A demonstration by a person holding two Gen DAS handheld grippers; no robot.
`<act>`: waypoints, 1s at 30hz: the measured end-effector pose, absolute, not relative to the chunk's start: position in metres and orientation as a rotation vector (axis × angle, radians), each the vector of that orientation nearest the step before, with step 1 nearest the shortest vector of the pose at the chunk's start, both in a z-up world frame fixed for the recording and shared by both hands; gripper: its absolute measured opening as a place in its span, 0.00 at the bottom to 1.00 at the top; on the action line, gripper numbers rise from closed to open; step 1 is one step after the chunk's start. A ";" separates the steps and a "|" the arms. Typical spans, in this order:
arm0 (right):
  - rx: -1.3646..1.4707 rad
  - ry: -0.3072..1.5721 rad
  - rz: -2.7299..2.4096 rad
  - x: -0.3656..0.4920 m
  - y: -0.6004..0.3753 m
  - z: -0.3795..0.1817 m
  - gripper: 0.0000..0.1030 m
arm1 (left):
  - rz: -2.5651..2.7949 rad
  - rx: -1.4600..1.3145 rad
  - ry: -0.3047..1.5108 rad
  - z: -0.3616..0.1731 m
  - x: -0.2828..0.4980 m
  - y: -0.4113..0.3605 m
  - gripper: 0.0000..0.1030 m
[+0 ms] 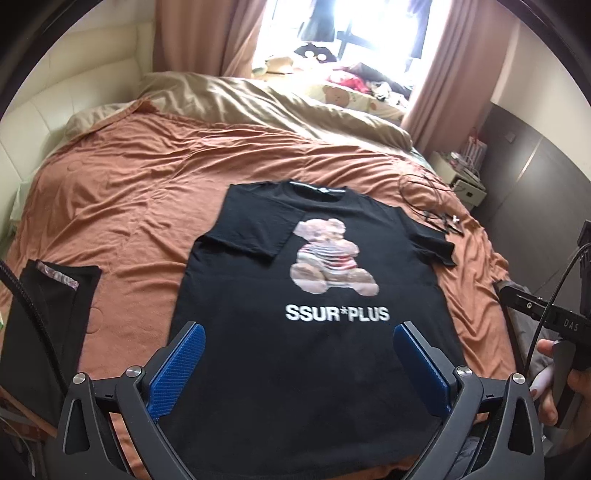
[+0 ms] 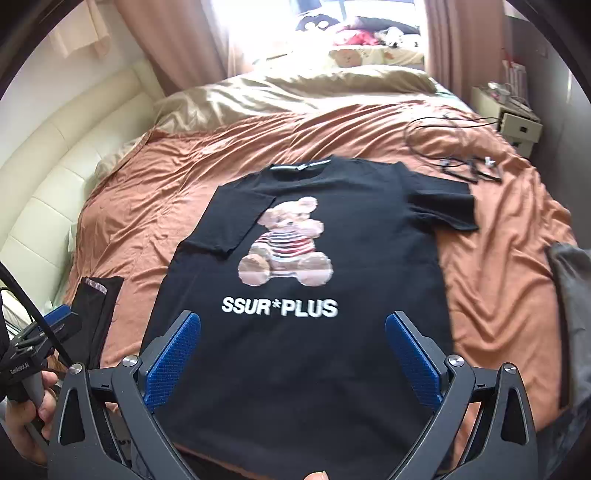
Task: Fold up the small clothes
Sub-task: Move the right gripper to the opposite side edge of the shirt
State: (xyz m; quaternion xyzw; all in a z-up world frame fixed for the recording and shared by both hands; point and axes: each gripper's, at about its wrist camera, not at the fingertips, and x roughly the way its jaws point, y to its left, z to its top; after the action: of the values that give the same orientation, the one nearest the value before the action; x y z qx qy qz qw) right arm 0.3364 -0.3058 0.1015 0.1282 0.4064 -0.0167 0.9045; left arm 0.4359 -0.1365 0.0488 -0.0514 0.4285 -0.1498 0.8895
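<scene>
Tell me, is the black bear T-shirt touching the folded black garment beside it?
Apart. The left wrist view shows orange bedspread between the T-shirt and folded garment.

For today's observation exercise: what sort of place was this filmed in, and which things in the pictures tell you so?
Most likely a home bedroom. A large bed with a rumpled orange cover fills the room, curtains frame a bright window behind it, and a small bedside cabinet stands at its far right. A black T-shirt lies spread on the bed.

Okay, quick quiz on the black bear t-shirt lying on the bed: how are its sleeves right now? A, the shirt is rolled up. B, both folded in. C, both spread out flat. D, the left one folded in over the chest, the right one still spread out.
D: on the black t-shirt, the left sleeve lies folded over the chest beside the bear print, while the right sleeve stays spread on the orange bedspread.
</scene>
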 end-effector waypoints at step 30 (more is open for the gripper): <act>0.427 0.712 -0.186 0.257 -0.443 0.087 0.97 | -0.507 -0.049 0.898 0.040 0.439 -0.281 1.00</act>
State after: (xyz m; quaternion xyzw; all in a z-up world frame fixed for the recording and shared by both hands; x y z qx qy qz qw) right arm 0.2568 -0.4431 0.0874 0.2069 0.3452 -0.0903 0.9110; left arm 0.4392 -0.2811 0.0403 -0.0236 0.4294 -0.2423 0.8697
